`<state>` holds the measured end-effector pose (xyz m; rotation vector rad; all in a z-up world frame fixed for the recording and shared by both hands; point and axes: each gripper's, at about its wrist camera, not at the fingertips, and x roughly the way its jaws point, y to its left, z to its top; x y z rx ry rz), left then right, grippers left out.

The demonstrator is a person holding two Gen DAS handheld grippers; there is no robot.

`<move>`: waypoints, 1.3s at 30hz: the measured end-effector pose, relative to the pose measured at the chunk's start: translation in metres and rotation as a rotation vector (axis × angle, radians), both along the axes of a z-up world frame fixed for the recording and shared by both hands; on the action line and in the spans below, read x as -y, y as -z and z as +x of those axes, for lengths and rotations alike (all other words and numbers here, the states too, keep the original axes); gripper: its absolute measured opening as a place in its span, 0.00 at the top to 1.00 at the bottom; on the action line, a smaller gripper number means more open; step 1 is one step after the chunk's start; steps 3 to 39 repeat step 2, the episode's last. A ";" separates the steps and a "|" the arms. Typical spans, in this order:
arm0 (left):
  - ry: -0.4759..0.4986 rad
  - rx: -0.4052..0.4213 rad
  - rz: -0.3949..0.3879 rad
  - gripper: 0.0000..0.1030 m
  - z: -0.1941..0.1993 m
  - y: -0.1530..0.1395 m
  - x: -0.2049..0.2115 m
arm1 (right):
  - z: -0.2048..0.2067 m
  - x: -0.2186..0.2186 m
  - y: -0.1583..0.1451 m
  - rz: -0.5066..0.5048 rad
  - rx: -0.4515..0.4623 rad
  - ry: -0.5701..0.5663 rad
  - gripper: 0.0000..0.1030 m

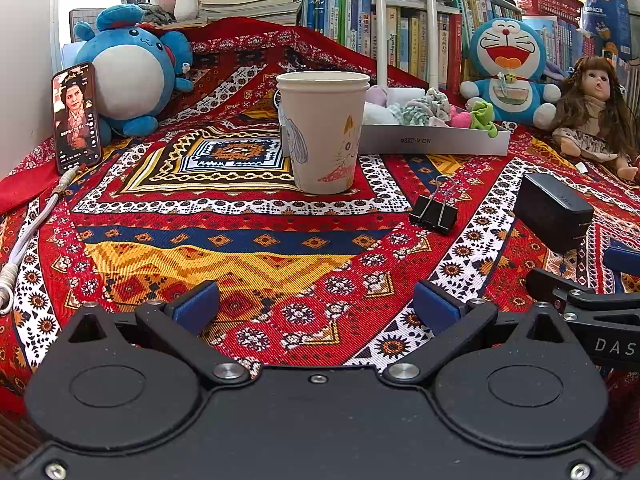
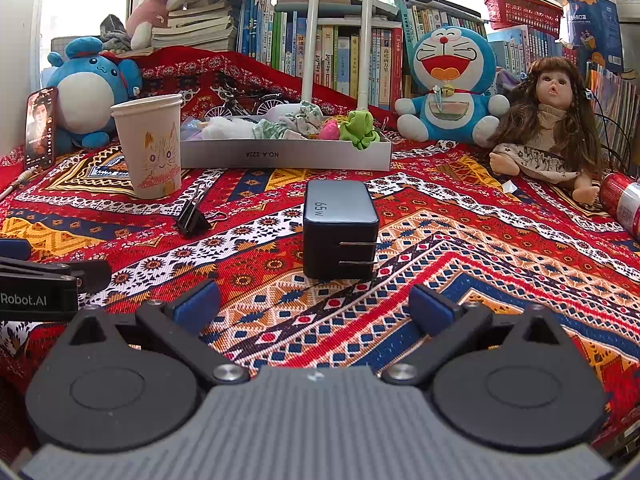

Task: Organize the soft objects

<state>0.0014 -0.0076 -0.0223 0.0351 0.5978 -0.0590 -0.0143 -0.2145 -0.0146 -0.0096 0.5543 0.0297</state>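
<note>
A shallow white tray at the back holds several soft pieces: white fluff, pale green scrunchies, a pink piece and a green piece draped over its rim. The tray also shows in the left wrist view. My left gripper is open and empty, low over the patterned cloth, facing a paper cup. My right gripper is open and empty, just short of a black 65W charger.
A black binder clip lies between cup and charger. A blue round plush, a phone, a Doraemon plush, a doll and a red can ring the table. Bookshelves stand behind.
</note>
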 end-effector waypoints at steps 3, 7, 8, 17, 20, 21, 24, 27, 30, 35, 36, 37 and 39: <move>0.005 0.000 0.002 0.00 0.000 0.000 0.000 | 0.000 0.000 0.000 0.000 0.001 0.000 0.00; 0.005 0.000 0.002 0.00 0.000 0.000 0.000 | 0.000 0.000 0.000 0.000 0.001 0.000 0.00; 0.005 0.000 0.002 0.00 0.000 0.000 0.000 | 0.000 0.000 0.000 0.000 0.001 0.000 0.00; 0.005 0.000 0.002 0.00 0.000 0.000 0.000 | 0.000 0.000 0.000 0.000 0.001 0.000 0.00; 0.005 0.000 0.002 0.00 0.000 0.000 0.000 | 0.000 0.000 0.000 0.000 0.001 0.000 0.00; 0.005 0.000 0.002 0.00 0.000 0.000 0.000 | 0.000 0.000 0.000 0.000 0.001 0.000 0.00; 0.005 0.000 0.002 0.00 0.000 0.000 0.000 | 0.000 0.000 0.000 0.000 0.001 0.000 0.00; 0.005 0.000 0.002 0.00 0.000 0.000 0.000 | 0.000 0.000 0.000 0.000 0.001 0.000 0.00; 0.005 0.000 0.002 0.00 0.000 0.000 0.000 | 0.000 0.000 0.000 0.000 0.001 0.000 0.00; 0.005 0.000 0.002 0.00 0.000 0.000 0.000 | 0.000 0.000 0.000 0.000 0.001 0.000 0.00; 0.005 0.000 0.002 0.00 0.000 0.000 0.000 | 0.000 0.000 0.000 0.000 0.001 0.000 0.00; 0.005 0.000 0.002 0.00 0.000 0.000 0.000 | 0.000 0.000 0.000 0.000 0.001 0.000 0.00; 0.005 0.000 0.002 0.00 0.000 0.000 0.000 | 0.000 0.000 0.000 0.000 0.001 0.000 0.00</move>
